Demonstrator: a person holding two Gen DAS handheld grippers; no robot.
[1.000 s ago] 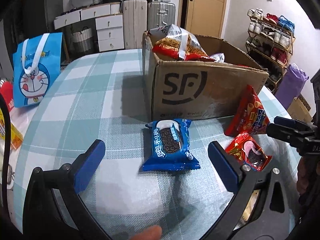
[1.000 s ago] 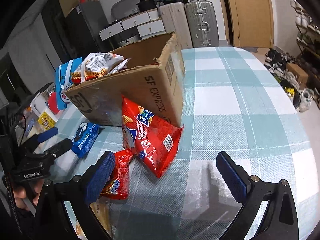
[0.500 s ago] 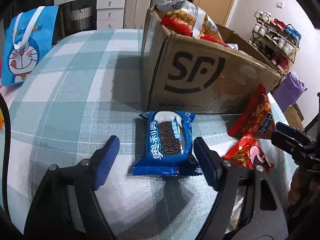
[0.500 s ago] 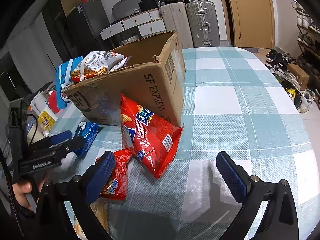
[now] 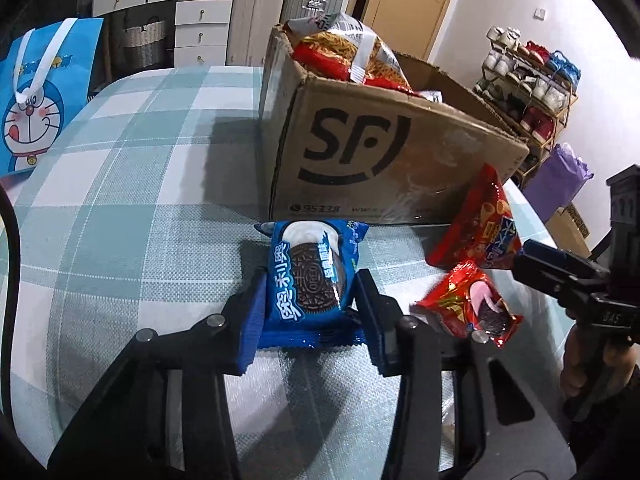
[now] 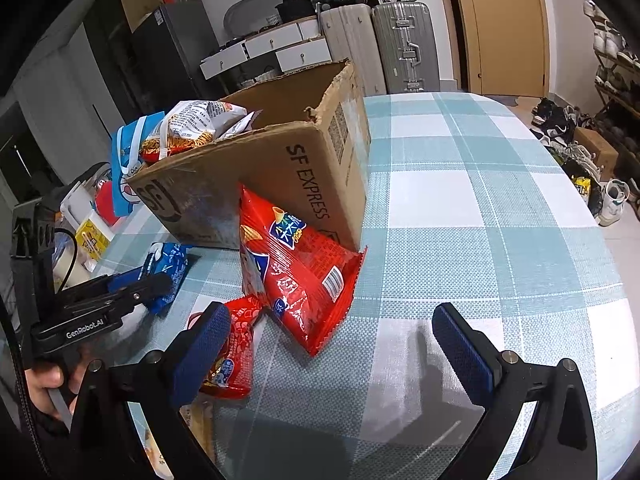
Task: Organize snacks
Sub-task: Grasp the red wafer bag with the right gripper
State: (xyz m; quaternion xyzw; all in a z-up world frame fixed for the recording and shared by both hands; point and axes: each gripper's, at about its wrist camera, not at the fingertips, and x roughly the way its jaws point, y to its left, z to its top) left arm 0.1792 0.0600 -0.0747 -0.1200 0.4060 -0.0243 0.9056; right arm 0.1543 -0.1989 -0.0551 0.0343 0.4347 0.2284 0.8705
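A blue Oreo cookie packet (image 5: 310,280) lies flat on the table (image 5: 120,240), a checked teal-and-white cloth, at the centre of the left wrist view, just in front of a brown cardboard box (image 5: 380,168) printed with a large SF logo. The left gripper (image 5: 310,308) is clenched on the packet, its two blue pads pressing the packet's sides near the lower end, with the crimped bottom seam sticking out below them. The box, in the upper middle of the frame, already holds a noodle-style snack bag (image 5: 352,56) that rises above its rim. To the right of the packet, a large red chip bag (image 6: 296,276) leans against the box corner, and a small red cookie packet (image 5: 472,304) lies near it on the table. The right gripper (image 6: 332,340) hangs released, pads wide apart, low over the table just beside both red bags and holding nothing. A blue Doraemon tote bag (image 5: 36,96) stands at the far left edge. Likely risks: the slick, puffy wrapper could slide out of the grip during a lift, and a hard squeeze could crush the cookies. Carrying it low could catch the box wall or knock the tall bag inside.
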